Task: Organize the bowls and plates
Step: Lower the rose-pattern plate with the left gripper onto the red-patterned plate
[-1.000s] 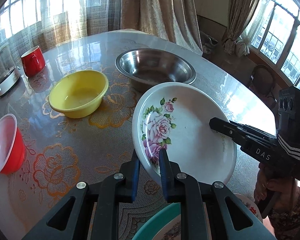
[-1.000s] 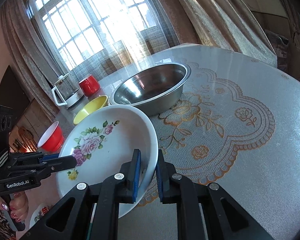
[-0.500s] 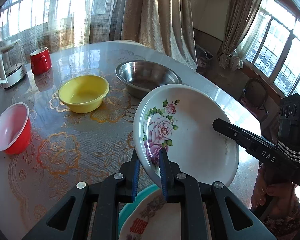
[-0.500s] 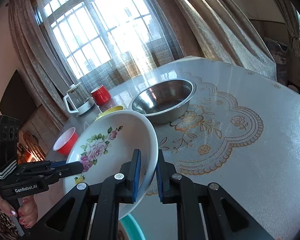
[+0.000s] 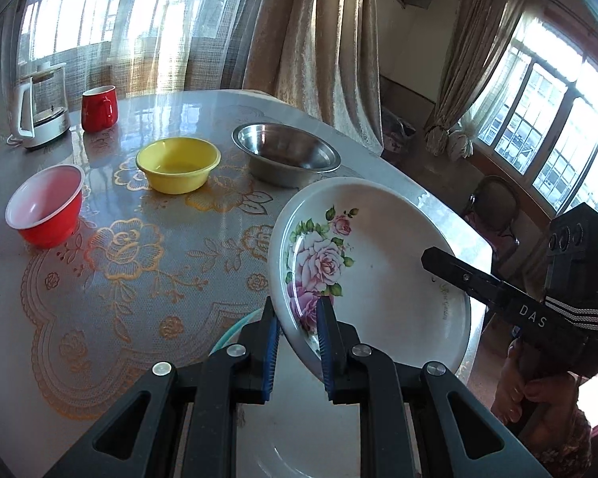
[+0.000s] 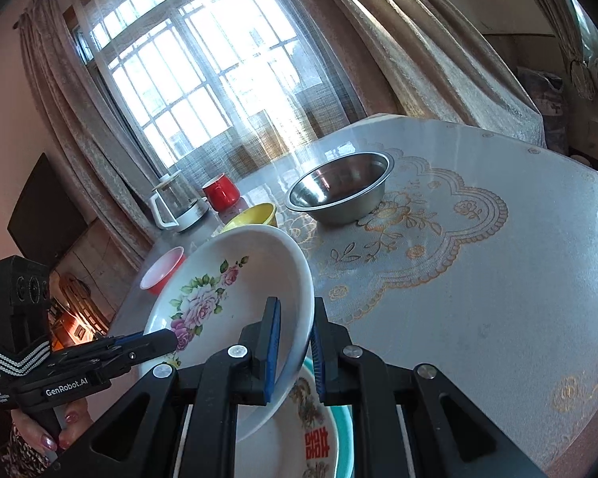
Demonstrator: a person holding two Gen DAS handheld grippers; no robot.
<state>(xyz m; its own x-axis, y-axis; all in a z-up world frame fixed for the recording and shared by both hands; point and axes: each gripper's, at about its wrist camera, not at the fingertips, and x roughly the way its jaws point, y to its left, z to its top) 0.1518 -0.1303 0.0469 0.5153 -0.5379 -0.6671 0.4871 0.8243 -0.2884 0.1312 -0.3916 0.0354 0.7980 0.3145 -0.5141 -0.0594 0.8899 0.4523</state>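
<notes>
A white plate with pink roses (image 5: 382, 263) hangs tilted above the table, held from both sides. My left gripper (image 5: 297, 310) is shut on its near rim by the flowers. My right gripper (image 6: 295, 306) is shut on the opposite rim of the same plate (image 6: 227, 279). Each gripper shows in the other's view: the right one (image 5: 428, 257) over the plate's right side, the left one (image 6: 171, 336) at the flowered edge. Under the lifted plate lies a teal-rimmed plate (image 6: 319, 434) with red characters, partly hidden by the fingers.
Further back on the round lace-patterned table (image 5: 111, 279) stand a steel bowl (image 5: 287, 155), a yellow bowl (image 5: 177, 163) and a red bowl (image 5: 46, 211). A red mug (image 5: 98, 107) and a glass kettle (image 5: 40, 107) are at the far left. A chair (image 5: 494, 215) stands beyond the table's right edge.
Both grippers have carried the rose plate up and back toward the near side of the table. The bowls have receded, and the teal-rimmed plate has come into view underneath.
</notes>
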